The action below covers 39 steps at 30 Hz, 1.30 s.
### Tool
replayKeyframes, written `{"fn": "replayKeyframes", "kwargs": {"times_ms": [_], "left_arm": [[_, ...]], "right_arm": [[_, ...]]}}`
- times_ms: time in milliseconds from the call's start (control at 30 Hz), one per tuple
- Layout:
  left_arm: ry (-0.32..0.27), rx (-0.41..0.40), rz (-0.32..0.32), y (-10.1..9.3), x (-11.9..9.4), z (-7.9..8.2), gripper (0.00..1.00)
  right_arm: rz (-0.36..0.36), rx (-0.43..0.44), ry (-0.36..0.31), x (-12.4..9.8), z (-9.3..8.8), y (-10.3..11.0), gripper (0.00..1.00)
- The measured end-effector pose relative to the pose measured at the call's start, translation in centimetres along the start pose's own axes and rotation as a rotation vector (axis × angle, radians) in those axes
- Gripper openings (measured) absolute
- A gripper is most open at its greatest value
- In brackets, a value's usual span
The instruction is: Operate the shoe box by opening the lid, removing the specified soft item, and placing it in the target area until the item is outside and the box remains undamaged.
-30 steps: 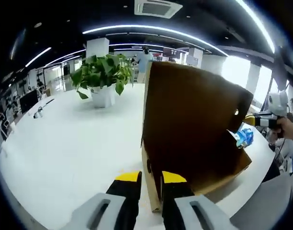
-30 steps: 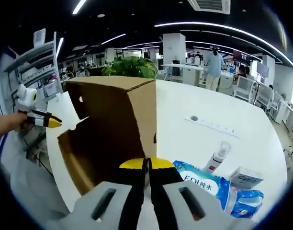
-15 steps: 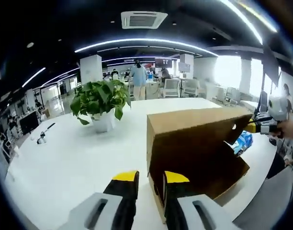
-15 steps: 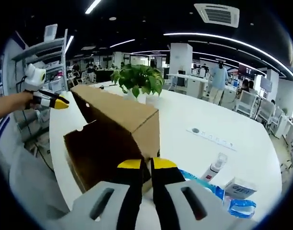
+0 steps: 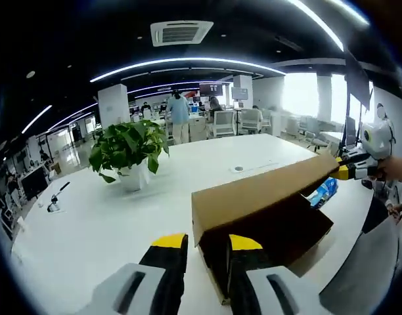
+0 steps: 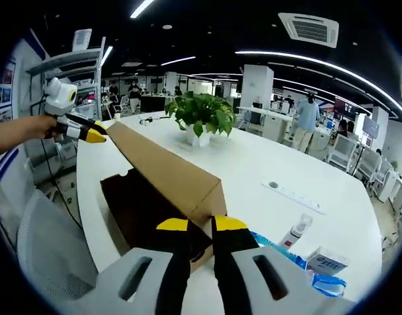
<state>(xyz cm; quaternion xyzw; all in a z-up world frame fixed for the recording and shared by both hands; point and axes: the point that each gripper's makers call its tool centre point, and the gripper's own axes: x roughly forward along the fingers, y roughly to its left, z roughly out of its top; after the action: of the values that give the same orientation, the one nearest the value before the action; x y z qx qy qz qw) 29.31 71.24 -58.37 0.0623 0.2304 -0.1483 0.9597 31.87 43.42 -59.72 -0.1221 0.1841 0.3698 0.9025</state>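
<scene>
A brown cardboard shoe box [image 5: 280, 233] lies on the white table [image 5: 89, 223], its lid [image 5: 253, 193] slanting low over the dark inside. My left gripper [image 5: 207, 243] is shut on the lid's near corner with a narrow gap between the jaws. At the lid's far corner is my right gripper [image 5: 343, 172]. In the right gripper view the lid [image 6: 161, 170] runs from my right gripper [image 6: 201, 225], shut on its near corner, to my left gripper [image 6: 96, 136] at the other end. A blue soft tissue pack [image 6: 276, 249] lies on the table outside the box [image 6: 138, 210].
A potted plant [image 5: 129, 154] stands mid-table behind the box. By the blue pack [image 5: 322, 193] are a spray bottle [image 6: 297, 228] and a small white box [image 6: 327, 262]. A mesh chair [image 6: 50, 262] stands at the table's near edge. A person [image 6: 309, 118] stands far off.
The lid has swung down from nearly upright to a low slant over the box, with both grippers at its ends. Both pairs of jaws show a slightly wider gap than before.
</scene>
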Motion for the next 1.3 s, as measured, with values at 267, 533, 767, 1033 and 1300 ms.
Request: {"fn": "replayKeyframes", "kwargs": {"times_ms": [267,533,767,1033,1300], "left_arm": [[0.028,0.04,-0.035,-1.0,-0.2,-1.0,0.24],[0.056,0.046,-0.062,-1.7,-0.3,-2.1,0.24],[0.08,0.047,-0.07,-2.0,-0.3,-3.2,0.25],[0.109,0.049,-0.08,-2.4,-0.4,-4.7,0.27],[0.137,0.055,-0.09,-2.8,-0.3,-5.9,0.28]], "right_arm": [[0.027,-0.011,0.019,-0.4,-1.2,1.2,0.14],[0.049,0.001,0.031,-0.6,-2.1,2.1,0.18],[0.064,0.0,0.045,-0.6,-2.9,2.8,0.2],[0.085,-0.013,0.069,-0.6,-4.0,3.7,0.23],[0.1,-0.022,0.096,-0.6,-5.1,4.4,0.26]]}}
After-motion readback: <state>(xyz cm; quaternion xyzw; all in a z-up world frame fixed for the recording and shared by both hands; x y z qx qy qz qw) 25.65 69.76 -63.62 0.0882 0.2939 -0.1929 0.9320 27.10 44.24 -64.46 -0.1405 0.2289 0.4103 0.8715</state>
